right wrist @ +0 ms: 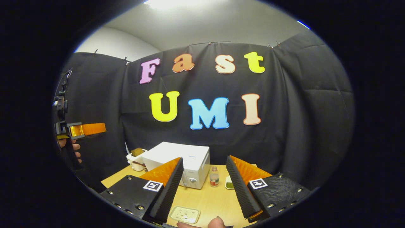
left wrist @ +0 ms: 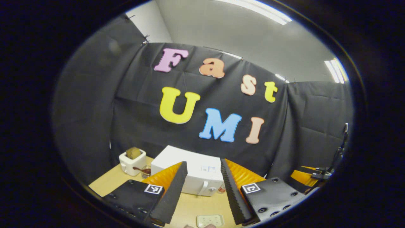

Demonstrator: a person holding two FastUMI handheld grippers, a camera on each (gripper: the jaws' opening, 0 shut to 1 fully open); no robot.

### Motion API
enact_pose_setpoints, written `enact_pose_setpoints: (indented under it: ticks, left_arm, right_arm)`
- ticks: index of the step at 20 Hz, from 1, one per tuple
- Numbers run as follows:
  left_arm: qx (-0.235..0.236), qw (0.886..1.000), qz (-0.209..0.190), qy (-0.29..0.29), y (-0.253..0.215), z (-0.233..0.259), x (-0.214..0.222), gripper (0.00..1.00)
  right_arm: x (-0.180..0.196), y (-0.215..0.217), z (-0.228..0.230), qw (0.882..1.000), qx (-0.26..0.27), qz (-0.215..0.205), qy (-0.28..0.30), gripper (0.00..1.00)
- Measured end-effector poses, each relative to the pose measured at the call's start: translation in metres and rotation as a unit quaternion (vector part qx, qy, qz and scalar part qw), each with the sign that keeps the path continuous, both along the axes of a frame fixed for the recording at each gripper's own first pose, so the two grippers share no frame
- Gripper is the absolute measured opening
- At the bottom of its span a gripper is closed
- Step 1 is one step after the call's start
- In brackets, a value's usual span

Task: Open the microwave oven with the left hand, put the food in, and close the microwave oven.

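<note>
1. The left gripper [left wrist: 202,190] is held with fingers wide apart, gripping nothing.
2. The right gripper [right wrist: 204,186] is likewise spread wide and empty.
3. The microwave oven [right wrist: 185,164] is seen shut on the table [right wrist: 205,199], the food tray [right wrist: 184,214] lying nearer.

A boxy white microwave oven [right wrist: 182,163] with a smooth flat top stands upright on the pale wooden table, just below the middle of the right gripper view; its door is closed, with a round knob low on the front. In the left gripper view the same oven [left wrist: 190,172] sits low centre. A pale rectangular tray of speckled food [right wrist: 184,214] lies flat at the bottom centre, well apart from the oven.
</note>
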State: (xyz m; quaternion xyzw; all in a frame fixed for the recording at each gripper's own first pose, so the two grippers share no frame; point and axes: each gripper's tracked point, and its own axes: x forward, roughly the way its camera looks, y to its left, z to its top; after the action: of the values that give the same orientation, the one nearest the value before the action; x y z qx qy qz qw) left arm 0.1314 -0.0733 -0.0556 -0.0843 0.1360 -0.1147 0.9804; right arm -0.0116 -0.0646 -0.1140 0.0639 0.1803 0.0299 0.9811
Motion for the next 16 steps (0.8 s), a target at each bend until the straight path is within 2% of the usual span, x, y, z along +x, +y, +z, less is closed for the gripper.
enact_pose_setpoints:
  ticks: [2, 3, 4, 6, 8, 10, 11, 12, 16]
  left_arm:
    - [-0.003, 0.999, -0.002, -0.054, 0.002, 0.056, -0.002, 0.8]
    - [-0.009, 0.997, -0.007, -0.07, 0.003, 0.071, -0.006, 0.89]
    - [-0.013, 0.997, -0.01, -0.079, 0.009, 0.074, -0.011, 0.9]
    - [-0.019, 0.997, -0.017, -0.07, 0.017, 0.062, -0.014, 0.89]
    - [-0.011, 0.999, 0.0, -0.053, 0.038, 0.044, -0.015, 0.95]
    - [0.006, 0.998, 0.014, -0.065, 0.056, 0.041, -0.021, 0.92]
    - [0.017, 0.997, 0.012, -0.072, 0.059, 0.037, -0.025, 0.95]
    - [0.03, 0.996, 0.009, -0.078, 0.062, 0.035, -0.031, 0.94]
    - [0.057, 0.995, 0.012, -0.081, 0.076, 0.028, -0.047, 0.92]
  right_arm:
    - [0.012, 0.006, 0.02, 1.0, -0.009, -0.002, -0.013, 0.84]
    - [0.016, 0.008, 0.03, 1.0, -0.009, -0.007, -0.021, 0.84]
    - [0.021, 0.013, 0.039, 0.999, -0.005, -0.012, -0.03, 0.84]
    - [0.03, 0.023, 0.052, 0.998, 0.01, -0.022, -0.05, 0.84]
    - [0.036, 0.032, 0.049, 0.998, 0.007, -0.031, -0.055, 0.84]
    - [0.04, 0.04, 0.046, 0.997, -0.027, -0.033, -0.059, 0.84]
    - [0.041, 0.043, 0.044, 0.996, -0.046, -0.035, -0.063, 0.84]
    - [0.043, 0.048, 0.045, 0.995, -0.058, -0.04, -0.066, 0.84]
    - [0.045, 0.08, 0.029, 0.997, -0.037, -0.038, -0.056, 0.84]
